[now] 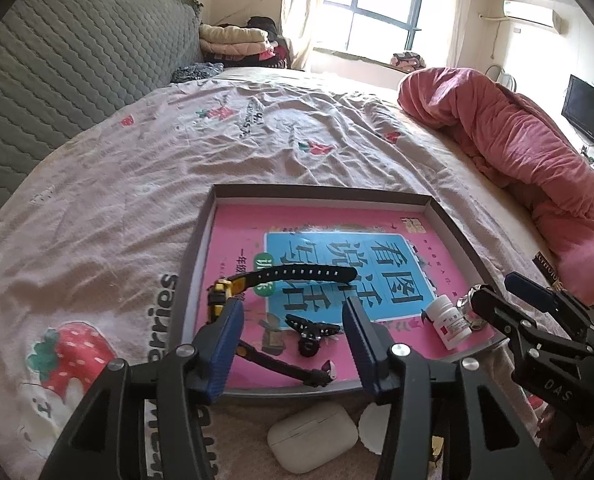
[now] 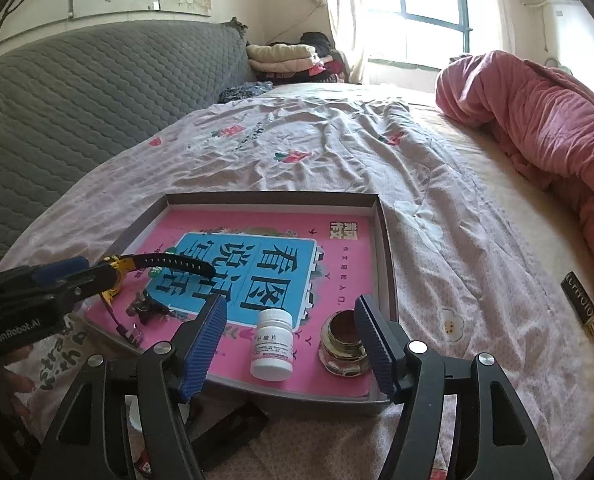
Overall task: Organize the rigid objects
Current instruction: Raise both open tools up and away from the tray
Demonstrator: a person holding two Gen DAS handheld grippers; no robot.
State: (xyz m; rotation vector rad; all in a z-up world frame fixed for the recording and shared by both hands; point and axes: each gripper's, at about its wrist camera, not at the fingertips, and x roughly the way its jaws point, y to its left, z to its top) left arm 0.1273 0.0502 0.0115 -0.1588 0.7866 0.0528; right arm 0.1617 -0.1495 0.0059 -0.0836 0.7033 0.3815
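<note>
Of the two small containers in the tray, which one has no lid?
The glass jar: its mouth is open, brown inside. The white pill bottle beside it carries a white cap.

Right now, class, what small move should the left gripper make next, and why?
Probably reach down for the white earbud case: it lies on the bedsheet outside the tray, while watch, pill bottle and jar already sit inside. The left gripper is open and empty.
</note>
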